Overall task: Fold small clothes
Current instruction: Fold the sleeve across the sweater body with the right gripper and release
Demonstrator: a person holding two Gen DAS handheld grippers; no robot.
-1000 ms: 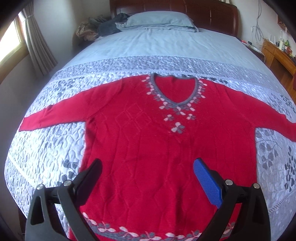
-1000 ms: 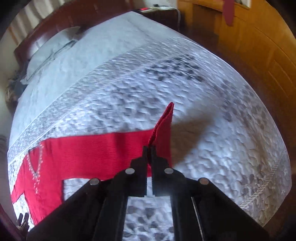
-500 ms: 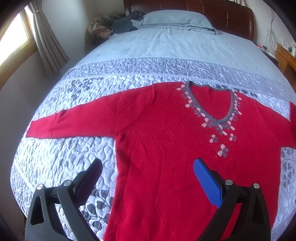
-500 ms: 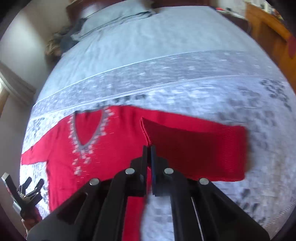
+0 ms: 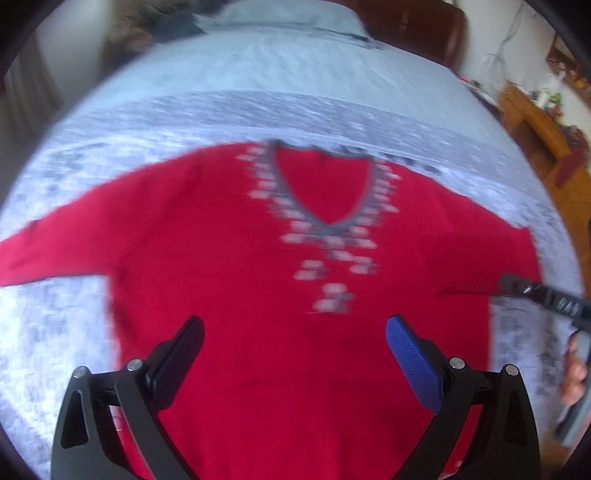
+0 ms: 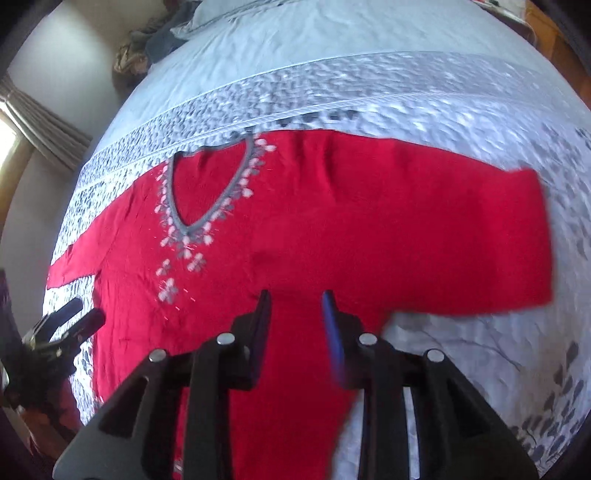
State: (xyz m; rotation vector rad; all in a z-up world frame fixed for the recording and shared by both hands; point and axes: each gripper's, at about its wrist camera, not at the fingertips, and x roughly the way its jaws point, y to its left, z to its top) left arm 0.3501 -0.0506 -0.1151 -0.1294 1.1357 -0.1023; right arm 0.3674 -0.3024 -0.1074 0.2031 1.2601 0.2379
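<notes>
A red sweater (image 5: 236,295) with a grey V-neck and pale flower trim lies face up on the bed; it also shows in the right wrist view (image 6: 288,236). Its right sleeve (image 6: 461,240) is folded back inward across the chest side. Its left sleeve (image 5: 55,251) lies stretched out flat. My left gripper (image 5: 295,332) is open and empty above the sweater's lower body; it also shows in the right wrist view (image 6: 70,321). My right gripper (image 6: 295,299) is open and empty above the sweater's right side; it also shows at the right edge of the left wrist view (image 5: 517,286).
The bed has a grey-white quilted cover (image 6: 480,110) and a pale blue pillow (image 5: 291,14) at the wooden headboard. A pile of clothes (image 6: 147,48) lies at the far left corner. A wooden cabinet (image 5: 532,122) stands to the right, a curtain (image 6: 40,122) to the left.
My right gripper carried the right sleeve end inward over the sweater, then opened and let it go. My left gripper swung back towards the sweater's middle, still open.
</notes>
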